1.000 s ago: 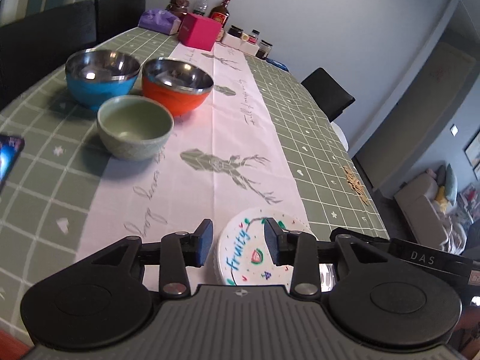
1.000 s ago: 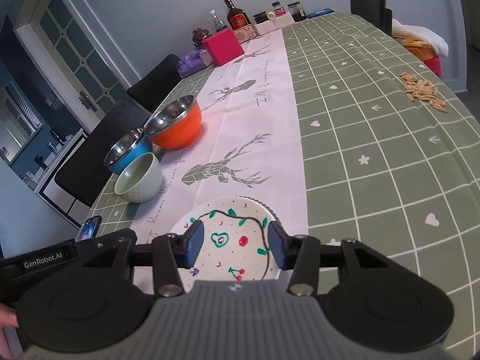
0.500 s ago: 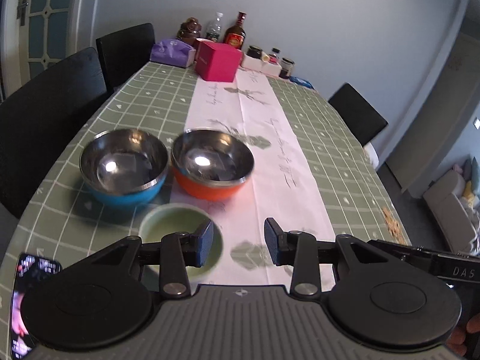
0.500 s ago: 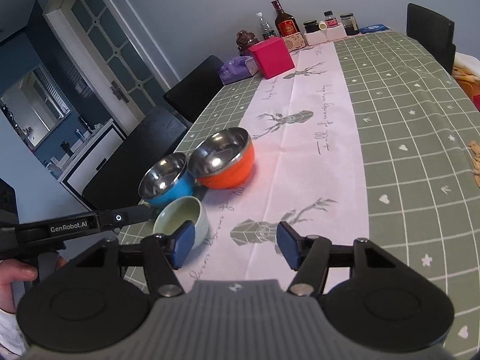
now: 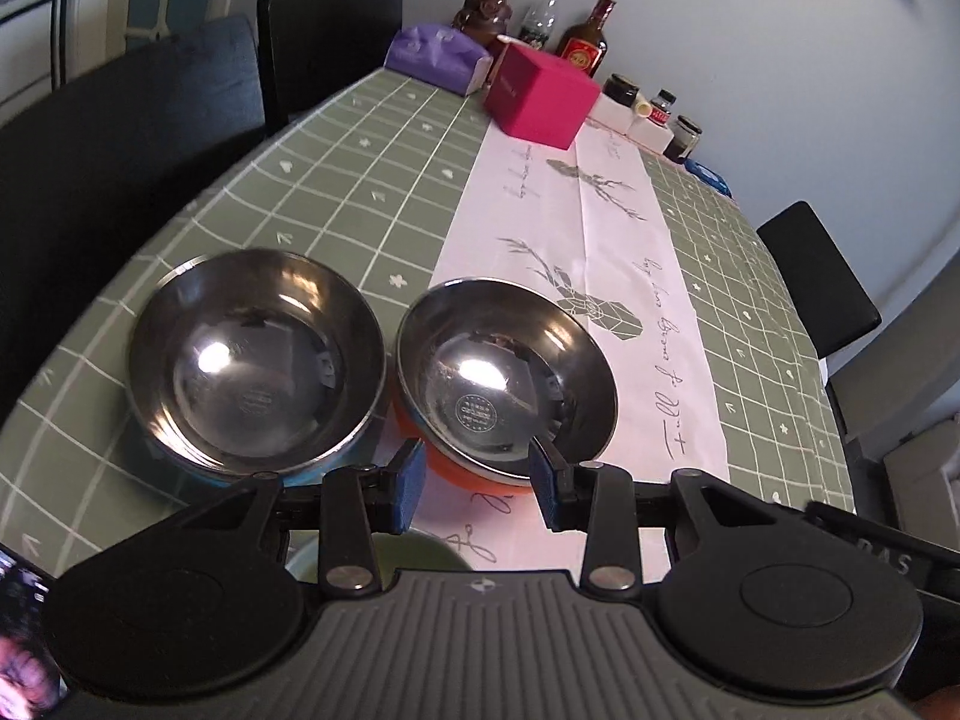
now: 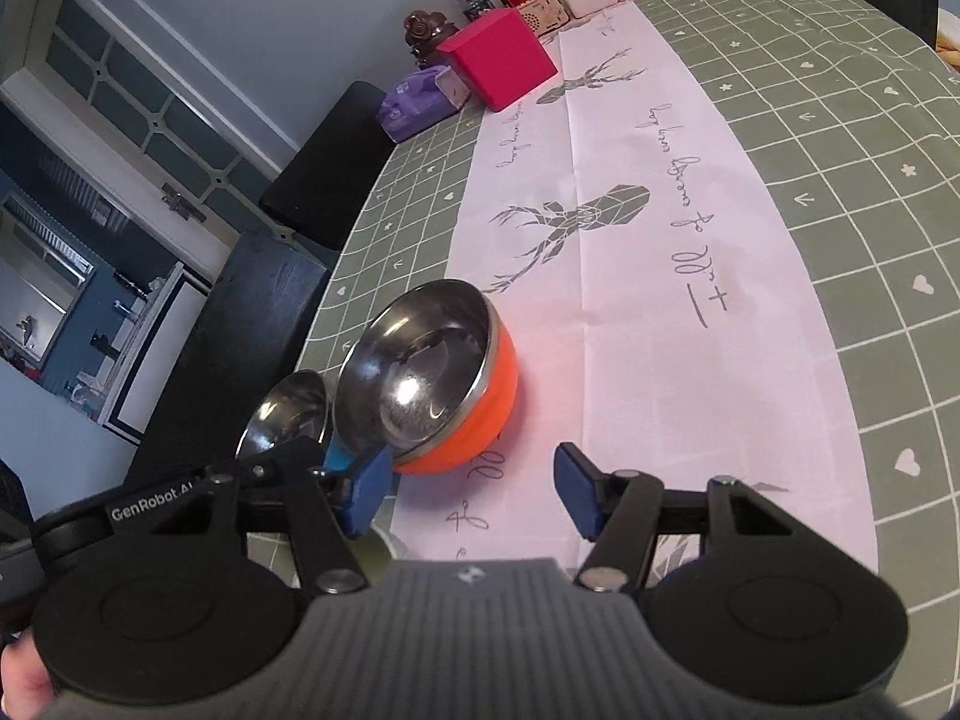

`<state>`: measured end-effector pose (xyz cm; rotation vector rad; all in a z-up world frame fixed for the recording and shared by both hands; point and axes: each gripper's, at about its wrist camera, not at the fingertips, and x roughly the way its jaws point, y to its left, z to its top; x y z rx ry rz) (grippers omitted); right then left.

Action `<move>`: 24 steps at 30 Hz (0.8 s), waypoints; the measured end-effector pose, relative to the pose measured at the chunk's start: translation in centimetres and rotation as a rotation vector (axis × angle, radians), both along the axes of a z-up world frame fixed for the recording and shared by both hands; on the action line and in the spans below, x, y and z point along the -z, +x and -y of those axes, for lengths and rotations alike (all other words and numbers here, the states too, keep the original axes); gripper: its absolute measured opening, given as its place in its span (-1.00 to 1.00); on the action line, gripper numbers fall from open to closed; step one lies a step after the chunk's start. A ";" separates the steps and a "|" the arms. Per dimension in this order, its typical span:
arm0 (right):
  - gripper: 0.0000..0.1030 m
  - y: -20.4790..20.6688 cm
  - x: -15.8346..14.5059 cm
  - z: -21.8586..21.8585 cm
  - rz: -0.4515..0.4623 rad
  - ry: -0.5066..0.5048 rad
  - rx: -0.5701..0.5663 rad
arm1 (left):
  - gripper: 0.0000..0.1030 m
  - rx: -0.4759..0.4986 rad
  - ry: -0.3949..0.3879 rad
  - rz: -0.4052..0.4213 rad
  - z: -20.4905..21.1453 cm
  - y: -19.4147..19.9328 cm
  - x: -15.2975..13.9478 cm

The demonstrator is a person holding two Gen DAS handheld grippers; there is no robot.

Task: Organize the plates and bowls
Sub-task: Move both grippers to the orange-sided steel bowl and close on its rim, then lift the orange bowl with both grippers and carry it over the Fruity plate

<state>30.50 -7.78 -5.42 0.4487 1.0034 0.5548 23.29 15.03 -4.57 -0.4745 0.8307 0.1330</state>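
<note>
The left gripper [image 5: 477, 483] hangs low over the table [image 5: 336, 180] with its blue-padded fingers [image 5: 407, 483] spread apart and holding nothing; the near rim of the orange bowl [image 5: 504, 366] sits right in the gap between them, with the right-hand pad at the rim or just over it — contact cannot be told. The blue bowl [image 5: 255, 360] stands just beside the orange one on its left, their rims almost meeting, and lies outside the left finger. A green bowl [image 5: 420, 549] shows only as a sliver beneath the gripper body. The right gripper [image 6: 471, 489] is likewise wide open and empty; the orange bowl [image 6: 444, 384] lies ahead and to the left of its gap, close to the left finger [image 6: 366, 489], with the blue bowl [image 6: 288, 414] behind it, partly hidden. Counted: three bowls — two steel-lined, one green. At the far end of the table stand one pink box [image 5: 540, 96], one purple tissue pack [image 5: 438, 57] and a cluster of bottles and jars. A white runner [image 5: 606, 252] printed with deer runs down the middle of the green checked cloth.
</note>
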 end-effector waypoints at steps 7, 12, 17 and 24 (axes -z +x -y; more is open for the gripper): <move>0.05 3.1 2.1 -1.6 -0.049 0.012 0.029 | -0.18 -0.054 -0.012 -0.037 -0.2 1.3 2.0; -0.11 4.5 3.5 -2.4 -0.079 0.007 0.040 | -0.18 -0.082 -0.012 -0.040 -0.6 2.0 2.8; -0.21 5.4 4.0 -3.0 -0.087 0.011 0.038 | -0.18 -0.088 -0.017 -0.037 -1.0 2.5 3.3; -0.57 5.8 3.6 -3.8 -0.077 -0.013 0.018 | -0.43 -0.071 0.002 -0.039 -1.1 2.7 3.4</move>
